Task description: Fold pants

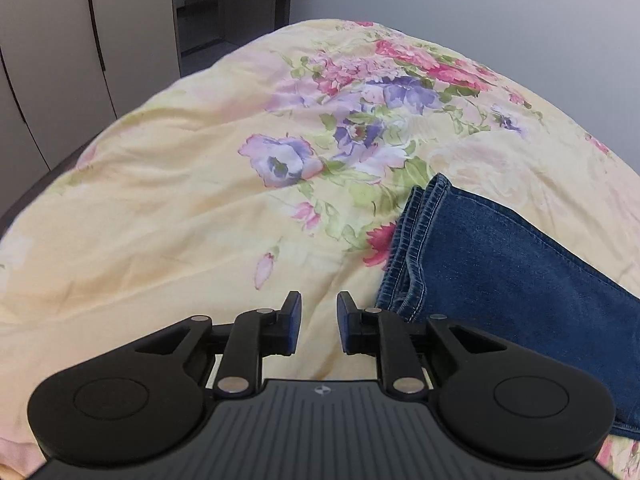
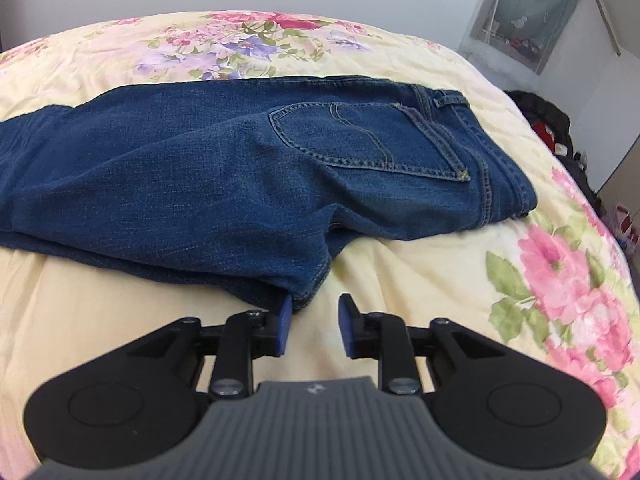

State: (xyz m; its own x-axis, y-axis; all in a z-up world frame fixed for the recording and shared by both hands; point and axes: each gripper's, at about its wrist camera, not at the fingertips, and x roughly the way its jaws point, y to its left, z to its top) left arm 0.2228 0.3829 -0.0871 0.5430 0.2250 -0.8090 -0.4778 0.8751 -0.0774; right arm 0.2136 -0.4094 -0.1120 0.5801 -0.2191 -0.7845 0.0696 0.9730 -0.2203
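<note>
On the flowered bedspread (image 2: 420,280), blue jeans (image 2: 200,168) lie halved lengthwise, thick, floppy denim best pinched at hems (image 1: 416,240) or waistband, while left gripper (image 1: 319,324) and right gripper (image 2: 316,328) hover open, empty.

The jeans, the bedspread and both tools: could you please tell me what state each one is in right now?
jeans: folded lengthwise, one leg over the other, back pocket up, lying flat on the bed.
leg hems: stacked together, resting on the bedspread.
floral bedspread: spread over the bed, slightly wrinkled.
left tool: open, nothing between its fingers.
right tool: open, empty, at the jeans' near edge.
</note>
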